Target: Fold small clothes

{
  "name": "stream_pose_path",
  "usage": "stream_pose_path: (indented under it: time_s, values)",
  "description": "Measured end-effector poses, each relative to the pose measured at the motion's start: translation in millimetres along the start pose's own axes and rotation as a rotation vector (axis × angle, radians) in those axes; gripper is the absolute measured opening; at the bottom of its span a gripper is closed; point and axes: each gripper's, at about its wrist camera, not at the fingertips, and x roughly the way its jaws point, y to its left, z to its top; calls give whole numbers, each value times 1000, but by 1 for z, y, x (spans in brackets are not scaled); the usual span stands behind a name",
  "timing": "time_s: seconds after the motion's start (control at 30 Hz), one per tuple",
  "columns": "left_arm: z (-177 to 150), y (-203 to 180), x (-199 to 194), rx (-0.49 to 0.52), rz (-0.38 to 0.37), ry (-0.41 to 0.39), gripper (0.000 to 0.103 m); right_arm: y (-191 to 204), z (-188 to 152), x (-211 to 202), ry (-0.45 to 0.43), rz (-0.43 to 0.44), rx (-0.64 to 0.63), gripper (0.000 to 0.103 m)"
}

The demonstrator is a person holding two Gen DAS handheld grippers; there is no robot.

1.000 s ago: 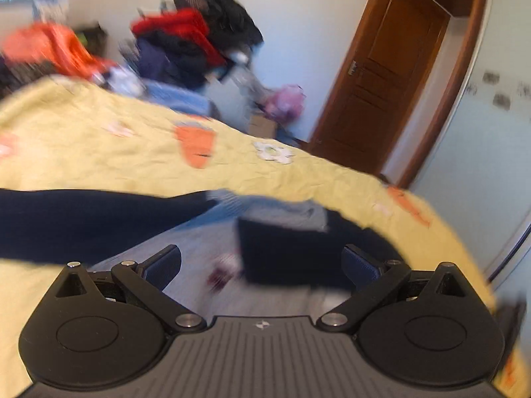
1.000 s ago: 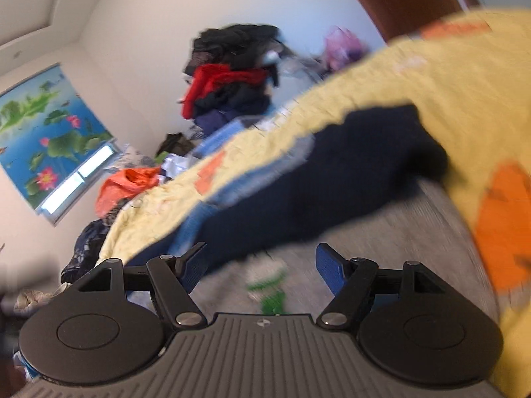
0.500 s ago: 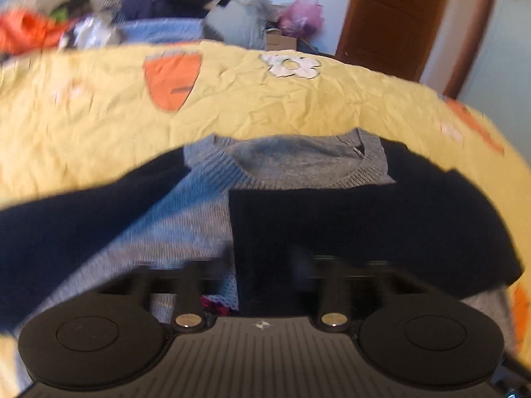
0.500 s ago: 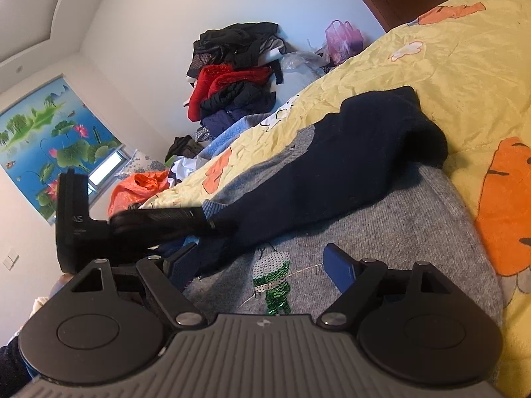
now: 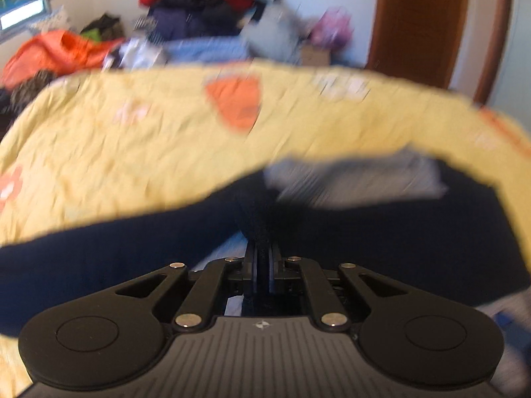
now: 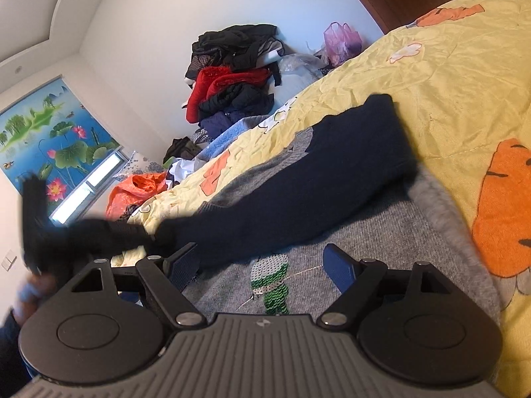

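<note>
On the yellow bedspread [image 6: 448,66], left tool [image 5: 261,258] pinches the sweater's navy sleeve [image 5: 132,248]; right tool [image 6: 262,265] gapes wide.

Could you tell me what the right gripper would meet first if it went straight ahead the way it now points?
Most likely the grey sweater just past the open right gripper, near its green sequin figure; the navy sleeve lies beyond, though depth is unclear.

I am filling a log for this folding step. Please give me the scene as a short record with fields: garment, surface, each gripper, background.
garment: grey sweater with navy sleeves and a green sequin figure, lying flat
surface: yellow bedspread with orange patches
left gripper: shut on a navy sleeve, image blurred
right gripper: open, low over the sweater front
background: clothes pile by the wall, wooden door
</note>
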Motion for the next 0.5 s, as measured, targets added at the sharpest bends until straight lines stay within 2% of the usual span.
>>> stream_pose_path:
  time_s: [0.03,0.1,0.17,0.27,0.33,0.4,0.43,0.47,0.5]
  values:
    - [-5,0,6,5,4,8,5,1,0,1,1,-5,-6,82]
    - [-12,-6,5,48,31,-38,6,5,-1,0,6,-21,-28,82]
    - [-14,-11,5,61,51,-54,5,18,3,-2,-7,-25,-110,83]
    - [-18,-14,4,78,55,-81,5,40,28,1,-68,-29,-206,85]
    - [-20,-11,1,80,40,-91,7,42,52,19,-50,-58,-223,93]
    - [-19,1,-6,44,9,-94,16,32,69,50,43,-180,-249,90]
    - [-20,11,-12,21,-4,-101,29,25,72,65,96,-255,-253,87]
    - [-22,22,-19,-11,-8,-117,49,17,73,75,139,-306,-260,86]
    - [-26,37,-28,-53,0,-141,61,13,71,75,139,-297,-294,87]
